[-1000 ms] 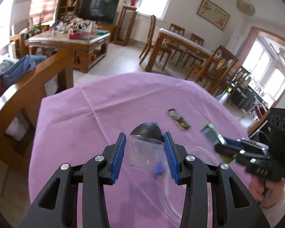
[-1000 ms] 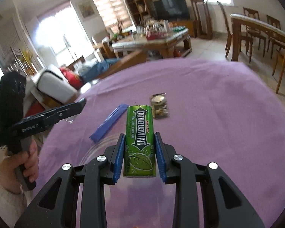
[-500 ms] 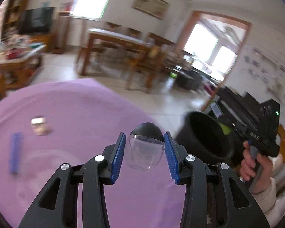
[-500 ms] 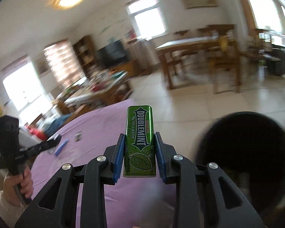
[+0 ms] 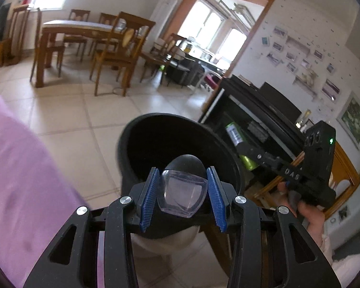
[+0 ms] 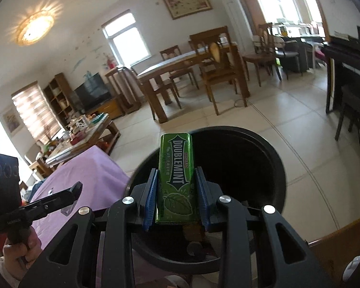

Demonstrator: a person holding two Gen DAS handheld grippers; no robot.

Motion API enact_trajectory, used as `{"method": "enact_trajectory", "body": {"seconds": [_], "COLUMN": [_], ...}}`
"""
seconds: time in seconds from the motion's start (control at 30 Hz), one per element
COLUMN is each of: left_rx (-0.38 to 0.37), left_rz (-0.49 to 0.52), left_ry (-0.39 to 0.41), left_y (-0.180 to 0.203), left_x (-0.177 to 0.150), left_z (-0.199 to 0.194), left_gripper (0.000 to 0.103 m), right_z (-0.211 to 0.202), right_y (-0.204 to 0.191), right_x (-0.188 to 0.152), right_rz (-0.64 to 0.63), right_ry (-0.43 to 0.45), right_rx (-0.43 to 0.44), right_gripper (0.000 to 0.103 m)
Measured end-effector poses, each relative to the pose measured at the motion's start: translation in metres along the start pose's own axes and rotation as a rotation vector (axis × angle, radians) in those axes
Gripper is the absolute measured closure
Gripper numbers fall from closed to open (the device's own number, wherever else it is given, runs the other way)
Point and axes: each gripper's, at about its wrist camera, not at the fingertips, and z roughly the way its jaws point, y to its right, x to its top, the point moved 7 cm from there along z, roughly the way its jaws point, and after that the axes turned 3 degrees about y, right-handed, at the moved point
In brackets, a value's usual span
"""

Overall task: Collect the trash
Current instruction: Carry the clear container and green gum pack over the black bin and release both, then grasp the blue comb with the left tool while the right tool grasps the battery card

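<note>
On my left, the purple tablecloth [image 5: 19,180] runs along the near edge. My left gripper [image 5: 183,193] is closed on a clear plastic cup [image 5: 182,198] with a dark lid, held over the black bin [image 5: 180,144] on the tiled floor. Farther right, my right gripper [image 6: 176,195] clamps a green gum pack [image 6: 176,175] reading "WRIGLEY'S DOUBLEMINT", above the same bin's opening. On its body in the left view I read "DAS".

floor [image 6: 288,110]: pale tiles
table [image 6: 180,60]: wood, chairs around
windows [image 6: 127,40]: bright
lamp [image 6: 34,27]: lit
walls [image 6: 141,7]: white
</note>
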Motion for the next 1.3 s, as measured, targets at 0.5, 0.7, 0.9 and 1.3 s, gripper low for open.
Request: {"method": "enact_trajectory", "body": {"seconds": [0.5,0.7,0.9,1.3], "left_rx": [0.04,0.051,0.118,0.428], "left_rz": [0.004,0.009,0.026,-0.129], "left_ry": [-0.084,-0.114,-0.068,0.109], "left_y": [-0.008,-0.007,-0.007,-0.131], "left_x": [0.008,0.006,0.011,-0.014], "left_z": [0.086,0.101,0.068,-0.133], "left_gripper": [0.062,0.06,0.025,0.025], "right_z": [0.027,0.031,0.024,0.059], "right_y": [0.039,0.046,0.04,-0.095], "right_x": [-0.013,-0.015,-0.01,-0.023], "right_rz": [0.069,0.077,0.093,-0.122], "right_ry": [-0.053,-0.072,-0.05,-0.119], "right_rx": [-0.008,-0.021,-0.025,0.121], "right_gripper": [0.073,0.072,0.022,0.022]}}
